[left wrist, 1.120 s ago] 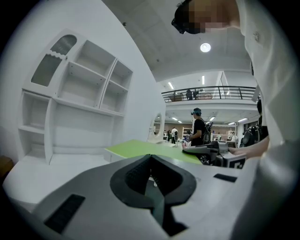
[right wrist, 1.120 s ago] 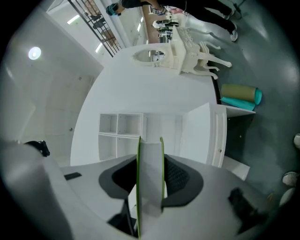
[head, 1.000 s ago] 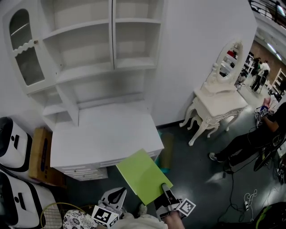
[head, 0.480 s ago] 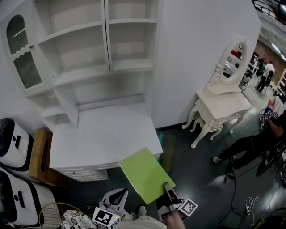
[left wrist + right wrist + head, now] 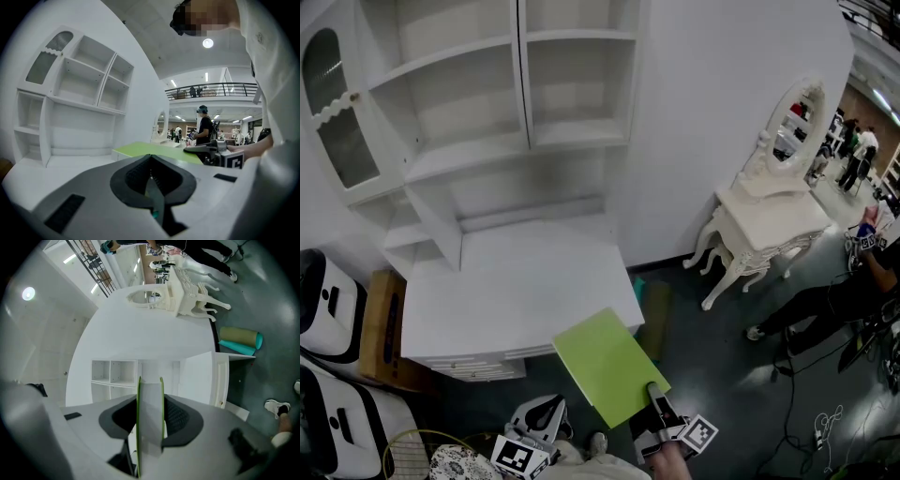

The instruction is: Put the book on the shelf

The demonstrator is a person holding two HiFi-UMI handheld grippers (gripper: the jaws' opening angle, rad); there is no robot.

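Note:
A thin lime-green book (image 5: 605,364) hangs flat over the floor just in front of the white desk top (image 5: 516,281). My right gripper (image 5: 655,394) is shut on its near corner. In the right gripper view the book (image 5: 150,418) stands edge-on between the pads, pointing at the white shelf unit (image 5: 122,376). The shelf unit (image 5: 525,141) rises behind the desk with open, bare compartments. My left gripper (image 5: 539,417) is low at the bottom left, jaws together with nothing in them. The left gripper view shows the book (image 5: 154,151) and the right gripper (image 5: 206,150) to its right.
A white dressing table (image 5: 764,220) with an oval mirror stands to the right. Rolled mats (image 5: 649,314) lie on the dark floor beside the desk. White cases (image 5: 323,300) and a wooden box (image 5: 384,328) sit at the left. People (image 5: 844,291) and cables are at the far right.
The book and my right gripper have drifted slightly right; the head view has shifted a little. The grip on the book is the same.

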